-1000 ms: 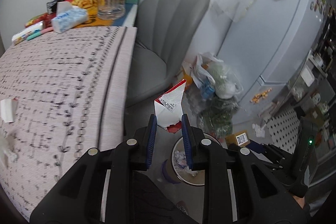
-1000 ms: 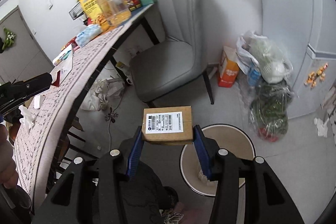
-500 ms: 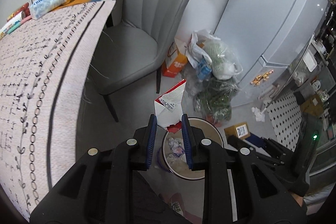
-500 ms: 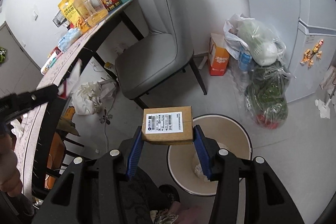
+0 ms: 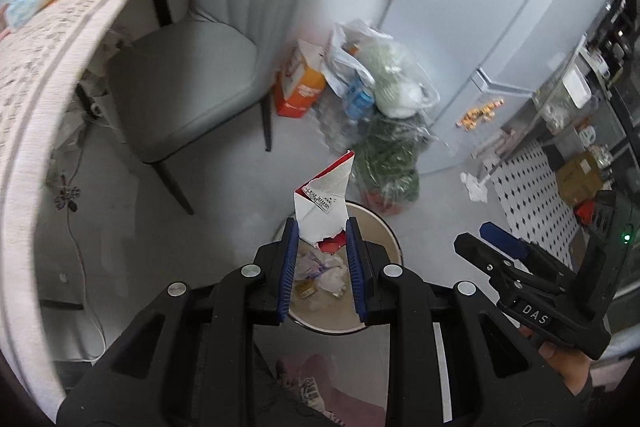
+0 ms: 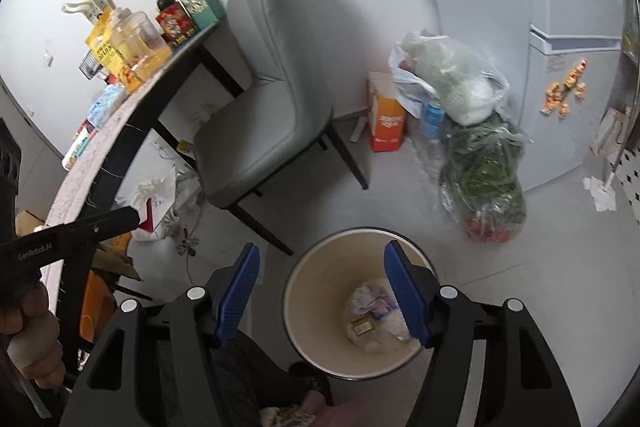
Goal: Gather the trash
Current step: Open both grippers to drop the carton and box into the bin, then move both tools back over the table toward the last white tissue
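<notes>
A torn red-and-white carton stands up between the blue pads of my left gripper, which is shut on it just above the round beige trash bin. In the right wrist view, my right gripper hangs over the same bin. Its jaws are opening and nothing is between them. Crumpled paper and a small tan scrap lie at the bin's bottom. The labelled cardboard box is not in view. The left gripper shows at the left edge with the carton's tip beside it.
A grey chair stands left of the bin, by a cloth-covered table crowded with items. Plastic bags of greens and an orange carton sit against the wall beside a pale fridge. A person's shoe is below.
The right jaws have spread and the cardboard box they held is gone from between them. Both grippers have come down closer over the bin; the left still holds the carton.
</notes>
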`<state>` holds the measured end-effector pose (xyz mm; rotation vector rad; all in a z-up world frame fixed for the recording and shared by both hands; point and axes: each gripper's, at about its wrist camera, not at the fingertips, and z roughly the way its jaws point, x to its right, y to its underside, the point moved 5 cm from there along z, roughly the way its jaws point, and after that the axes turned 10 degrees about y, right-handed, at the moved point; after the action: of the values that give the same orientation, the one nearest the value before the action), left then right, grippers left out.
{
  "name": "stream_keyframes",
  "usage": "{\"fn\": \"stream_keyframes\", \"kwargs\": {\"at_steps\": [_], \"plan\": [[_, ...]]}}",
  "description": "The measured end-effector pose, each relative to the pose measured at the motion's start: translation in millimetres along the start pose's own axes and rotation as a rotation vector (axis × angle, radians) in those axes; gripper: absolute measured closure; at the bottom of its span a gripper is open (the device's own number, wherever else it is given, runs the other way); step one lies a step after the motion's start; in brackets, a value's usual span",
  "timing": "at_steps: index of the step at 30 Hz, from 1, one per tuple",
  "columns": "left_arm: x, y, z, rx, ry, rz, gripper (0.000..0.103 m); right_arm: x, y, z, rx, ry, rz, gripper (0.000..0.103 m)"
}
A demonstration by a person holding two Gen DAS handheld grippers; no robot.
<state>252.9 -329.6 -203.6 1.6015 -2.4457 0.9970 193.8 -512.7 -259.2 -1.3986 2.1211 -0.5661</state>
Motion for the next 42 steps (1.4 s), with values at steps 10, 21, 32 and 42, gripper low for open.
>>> {"fn": "stream_keyframes", "kwargs": {"at_steps": [10, 21, 32, 42], "plan": [[34.2, -2.0, 36.8, -0.027, 0.168, -0.007, 0.035, 33.4, 7.0, -6.7, -0.007, 0.043, 0.036, 0.038], [5.4, -15.0, -17.1, 0.076, 0.067, -0.013, 0.015, 8.0, 10.5, -8.3, -0.018, 0.019, 0.021, 0.031], [-41.0, -11.0, -121.1, 0.259, -0.007, -0.054, 0.006, -63.9, -2.9, -41.9, 0.071, -0.035, -0.021, 0.008], [-87.3, 14.5, -199.2, 0.393, -0.071, -0.127, 0.006, -138.3, -0.4, -72.2, 0.105, -0.105, -0.093, 0.008]]}}
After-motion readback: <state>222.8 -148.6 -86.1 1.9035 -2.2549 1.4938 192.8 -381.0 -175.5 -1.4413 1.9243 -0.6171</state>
